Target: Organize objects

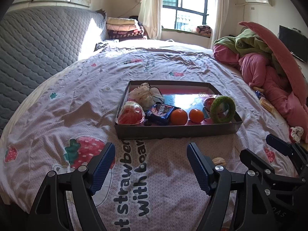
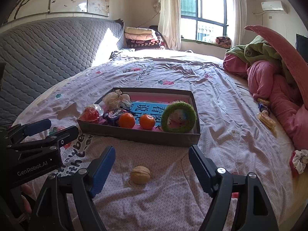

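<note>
Walnut (image 2: pixel 140 174) on the strawberry-print bedsheet (image 2: pixel 192 80), lying alone near the bed's front edge, just short of the shallow cardboard box tray (image 2: pixel 138 135) that sits toward the middle of the bed. The right claw (image 2: pixel 152 168) hangs low over the sheet with its jaws spread wide and nothing between them; the walnut lies in the gap ahead of its blue fingertips (image 2: pixel 105 168), touching neither. The left claw (image 1: pixel 151 166) is beside it, equally wide open and empty, pointed at the tray's near wall.

Inside the tray, along the near wall, from its left corner: a clear dome-shaped cup with red contents (image 2: pixel 90 113), a dark blue snack packet (image 2: pixel 115 115), two mandarins (image 2: pixel 126 120) (image 2: pixel 147 121) just beside each other, and a fuzzy green ring (image 2: pixel 179 117) propped upright in the near right corner. A cream hair scrunchie (image 2: pixel 115 98) lies at the tray's far left corner. A blue card with Chinese characters (image 2: pixel 146 107) covers part of the tray floor.

Off toward the right edge of the bed lie wrapped snacks (image 2: pixel 266 118), well apart from the tray, against a heap of pink and green bedding (image 2: pixel 269 73). A white and red scrunchie (image 2: pixel 299 161) lies nearer the front right edge.
</note>
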A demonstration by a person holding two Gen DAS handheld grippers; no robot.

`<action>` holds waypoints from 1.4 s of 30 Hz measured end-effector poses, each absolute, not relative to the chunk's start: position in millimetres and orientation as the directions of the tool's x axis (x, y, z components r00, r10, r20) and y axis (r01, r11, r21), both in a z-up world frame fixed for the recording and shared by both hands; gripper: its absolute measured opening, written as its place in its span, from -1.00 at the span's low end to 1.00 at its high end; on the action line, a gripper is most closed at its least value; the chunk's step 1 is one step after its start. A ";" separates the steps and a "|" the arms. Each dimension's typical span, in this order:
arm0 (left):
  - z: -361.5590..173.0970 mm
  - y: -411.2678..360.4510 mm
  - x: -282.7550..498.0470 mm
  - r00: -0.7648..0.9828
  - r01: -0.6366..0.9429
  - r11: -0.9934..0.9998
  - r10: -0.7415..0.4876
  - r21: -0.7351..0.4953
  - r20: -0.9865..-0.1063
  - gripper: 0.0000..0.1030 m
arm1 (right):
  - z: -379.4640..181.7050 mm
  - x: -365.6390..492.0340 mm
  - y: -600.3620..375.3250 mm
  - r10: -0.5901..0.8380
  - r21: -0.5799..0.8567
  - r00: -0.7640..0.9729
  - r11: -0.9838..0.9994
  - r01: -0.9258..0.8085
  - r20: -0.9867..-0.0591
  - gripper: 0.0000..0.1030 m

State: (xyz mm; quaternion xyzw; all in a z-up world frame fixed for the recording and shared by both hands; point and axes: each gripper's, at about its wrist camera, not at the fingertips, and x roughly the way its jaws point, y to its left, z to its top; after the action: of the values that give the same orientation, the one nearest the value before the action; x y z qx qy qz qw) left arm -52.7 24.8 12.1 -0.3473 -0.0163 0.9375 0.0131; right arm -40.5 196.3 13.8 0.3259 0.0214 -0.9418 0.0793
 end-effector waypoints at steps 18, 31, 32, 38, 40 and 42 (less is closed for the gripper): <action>-29.1 9.6 -38.2 -0.725 0.041 -0.999 -0.030 0.000 -0.688 0.51 | -21.9 -13.0 198.0 -0.122 0.031 -0.785 -0.991 0.130 -0.608 0.52; -35.4 11.0 -27.6 -0.721 0.036 -0.999 -0.025 -0.001 -0.693 0.51 | -34.8 -3.8 199.9 -0.120 0.029 -0.781 -0.991 0.130 -0.613 0.55; -36.6 12.5 -26.5 -0.721 0.031 -1.000 -0.026 0.006 -0.693 0.51 | -35.7 -4.1 199.5 -0.125 0.032 -0.777 -0.990 0.134 -0.617 0.55; -40.3 18.5 -21.9 -0.722 0.012 -1.000 -0.027 0.027 -0.691 0.51 | -38.7 -4.5 198.0 -0.130 0.036 -0.769 -0.990 0.138 -0.626 0.55; -40.2 18.5 -21.7 -0.722 0.010 -1.000 -0.022 0.022 -0.691 0.51 | -39.0 -4.3 198.2 -0.131 0.036 -0.770 -0.990 0.138 -0.625 0.55; -39.8 19.2 -21.6 -0.725 0.013 -1.000 -0.026 0.024 -0.688 0.51 | -39.3 -4.8 198.6 -0.131 0.039 -0.769 -0.990 0.137 -0.625 0.55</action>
State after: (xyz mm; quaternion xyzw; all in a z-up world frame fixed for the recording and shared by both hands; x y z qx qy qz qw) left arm -21.6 19.2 -39.8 -0.3704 0.0085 0.9288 -0.0104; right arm -4.8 198.6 -39.3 0.3322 0.0046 -0.9405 0.0711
